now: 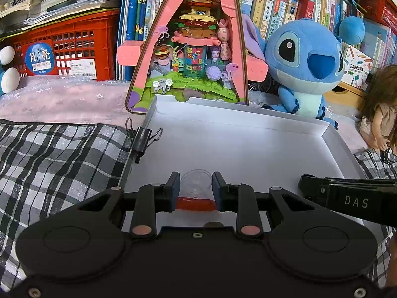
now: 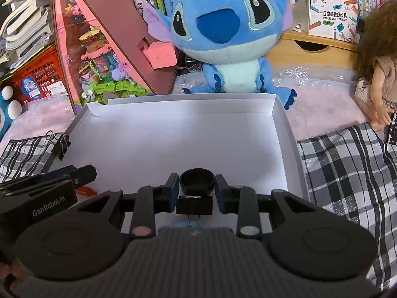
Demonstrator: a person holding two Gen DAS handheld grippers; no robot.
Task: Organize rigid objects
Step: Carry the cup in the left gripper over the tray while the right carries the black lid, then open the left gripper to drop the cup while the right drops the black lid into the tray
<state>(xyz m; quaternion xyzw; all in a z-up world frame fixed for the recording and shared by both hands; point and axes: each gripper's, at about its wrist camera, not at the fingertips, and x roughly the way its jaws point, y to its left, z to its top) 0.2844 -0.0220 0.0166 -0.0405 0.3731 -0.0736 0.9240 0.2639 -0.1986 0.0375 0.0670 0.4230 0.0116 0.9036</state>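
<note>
A shallow white box (image 1: pixel 223 134) lies open on the checked cloth; it also shows in the right wrist view (image 2: pixel 173 134). My left gripper (image 1: pixel 196 186) is over the box's near part, shut on a clear dome-shaped object with an orange base (image 1: pixel 196 198). My right gripper (image 2: pixel 196 186) is over the box's near edge, its fingers (image 2: pixel 173 186) close on either side of a round black cap (image 2: pixel 196 180); a black binder clip (image 2: pixel 194 204) sits just behind it. The right gripper's tip (image 1: pixel 347 193) reaches into the left wrist view, the left gripper's tip (image 2: pixel 62 181) into the right.
A black binder clip (image 1: pixel 142 139) grips the box's left wall. Behind the box stand a pink triangular toy display (image 1: pixel 191 49), a blue plush toy (image 1: pixel 305 62) and a doll (image 1: pixel 382 119). Bookshelves and a red crate (image 1: pixel 64 47) line the back.
</note>
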